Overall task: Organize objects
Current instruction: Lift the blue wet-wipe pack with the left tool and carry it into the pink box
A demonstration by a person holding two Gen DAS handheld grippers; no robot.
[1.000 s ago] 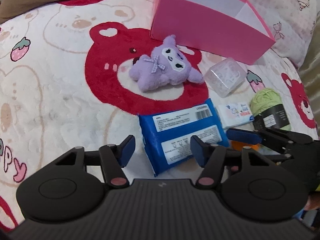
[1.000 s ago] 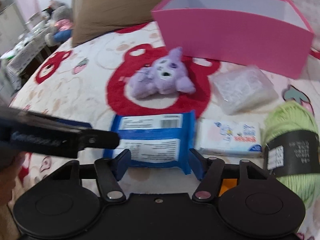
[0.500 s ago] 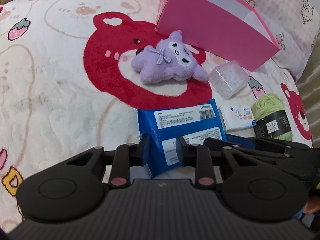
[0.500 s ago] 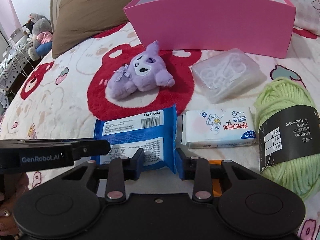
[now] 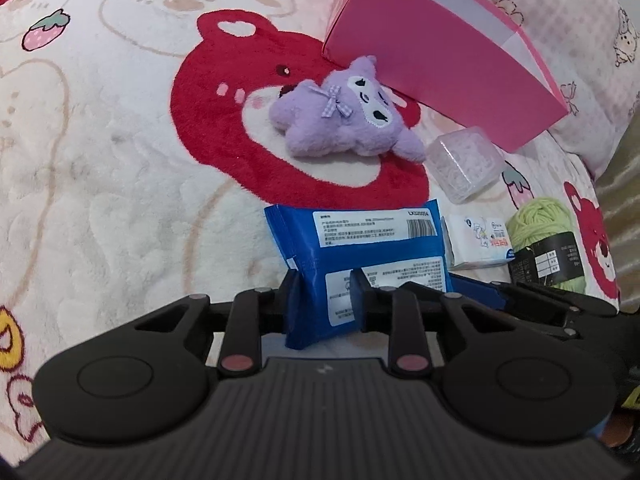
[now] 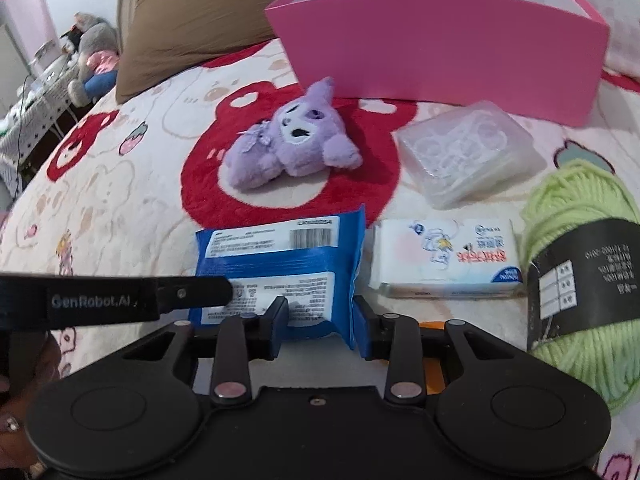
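Plush [image 6: 294,136] before box [image 6: 440,52]
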